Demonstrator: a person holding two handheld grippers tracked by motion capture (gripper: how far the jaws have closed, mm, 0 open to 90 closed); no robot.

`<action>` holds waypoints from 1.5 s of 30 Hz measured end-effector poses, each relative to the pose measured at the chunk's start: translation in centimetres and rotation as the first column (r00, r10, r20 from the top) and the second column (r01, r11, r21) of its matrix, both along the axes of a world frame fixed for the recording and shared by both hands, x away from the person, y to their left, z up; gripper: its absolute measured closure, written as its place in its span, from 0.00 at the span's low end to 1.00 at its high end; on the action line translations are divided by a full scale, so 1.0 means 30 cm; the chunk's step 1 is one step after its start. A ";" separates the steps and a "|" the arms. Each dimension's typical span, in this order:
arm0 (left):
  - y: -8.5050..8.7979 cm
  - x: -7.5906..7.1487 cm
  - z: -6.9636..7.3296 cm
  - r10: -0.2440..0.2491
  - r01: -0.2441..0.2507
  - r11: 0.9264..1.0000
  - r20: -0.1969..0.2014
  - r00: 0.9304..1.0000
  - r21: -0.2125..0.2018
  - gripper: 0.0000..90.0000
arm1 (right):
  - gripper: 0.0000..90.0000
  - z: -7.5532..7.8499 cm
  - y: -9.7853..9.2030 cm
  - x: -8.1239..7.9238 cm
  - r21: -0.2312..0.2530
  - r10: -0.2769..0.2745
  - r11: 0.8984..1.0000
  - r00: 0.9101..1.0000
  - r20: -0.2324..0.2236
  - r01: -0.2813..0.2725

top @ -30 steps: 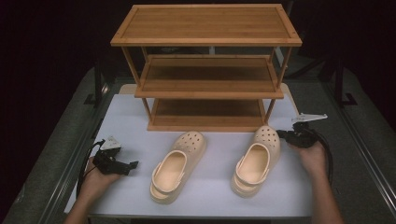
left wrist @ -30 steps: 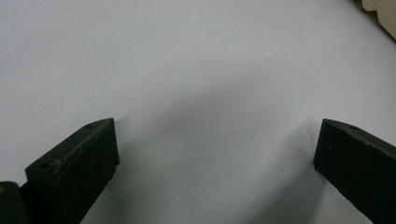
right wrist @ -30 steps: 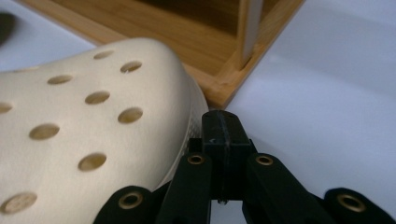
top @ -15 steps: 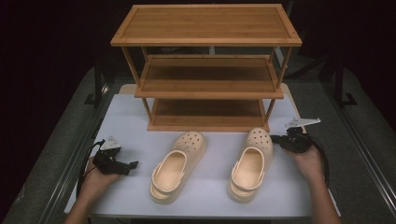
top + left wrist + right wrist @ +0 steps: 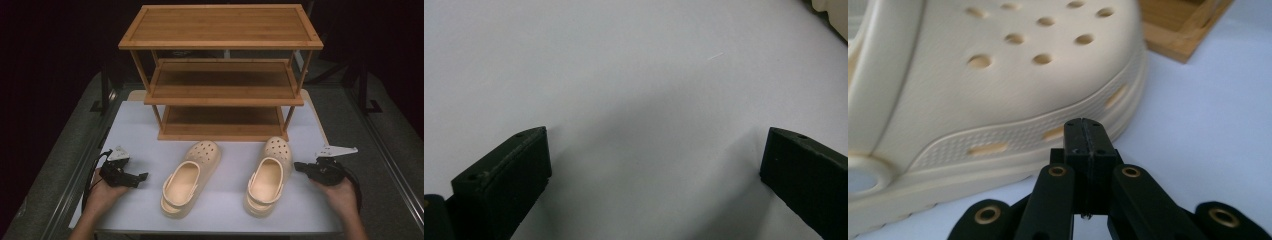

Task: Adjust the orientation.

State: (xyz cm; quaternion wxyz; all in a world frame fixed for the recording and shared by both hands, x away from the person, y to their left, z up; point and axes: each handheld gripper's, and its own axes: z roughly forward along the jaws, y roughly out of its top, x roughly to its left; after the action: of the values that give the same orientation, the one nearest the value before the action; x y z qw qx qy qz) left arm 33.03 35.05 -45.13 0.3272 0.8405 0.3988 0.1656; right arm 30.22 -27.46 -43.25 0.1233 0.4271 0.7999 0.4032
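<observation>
Two cream clogs lie on the white table, toes toward the shelf: the left clog (image 5: pixel 189 177) and the right clog (image 5: pixel 270 175). My right gripper (image 5: pixel 299 167) is shut with nothing in it, its tip just right of the right clog's side. In the right gripper view the closed jaws (image 5: pixel 1085 134) point at that clog's (image 5: pixel 998 75) sole edge, close to it; contact is unclear. My left gripper (image 5: pixel 142 177) rests on the table left of the left clog, jaws spread wide over bare tabletop (image 5: pixel 639 90).
A three-tier wooden shoe rack (image 5: pixel 222 75) stands at the back of the table (image 5: pixel 225 210), its bottom edge close behind the clogs' toes. Its corner (image 5: pixel 1183 35) lies just beyond the right clog. Dark floor surrounds the table.
The right gripper has moved toward the near edge of the table along the right clog's side. That clog has turned and shifted slightly left. The left gripper stayed put.
</observation>
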 end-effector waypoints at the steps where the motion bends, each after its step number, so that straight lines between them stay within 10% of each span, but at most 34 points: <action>1: 0.000 0.000 0.000 0.000 0.000 1.000 0.000 1.000 0.000 0.00 | 1.00 -0.003 0.007 -0.005 -0.004 0.008 1.000 1.000 -0.002 -0.008; 45: 0.000 0.000 0.000 0.001 -0.001 1.000 -0.001 1.000 -0.001 0.00 | 1.00 -0.020 0.205 0.178 -0.022 0.113 0.993 0.993 -0.042 -0.114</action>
State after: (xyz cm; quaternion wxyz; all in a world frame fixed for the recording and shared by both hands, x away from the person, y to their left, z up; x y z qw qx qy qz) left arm 33.02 35.04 -45.14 0.3274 0.8401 0.3996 0.1651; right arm 35.56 -21.30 -43.85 0.0891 0.3874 0.8302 0.3909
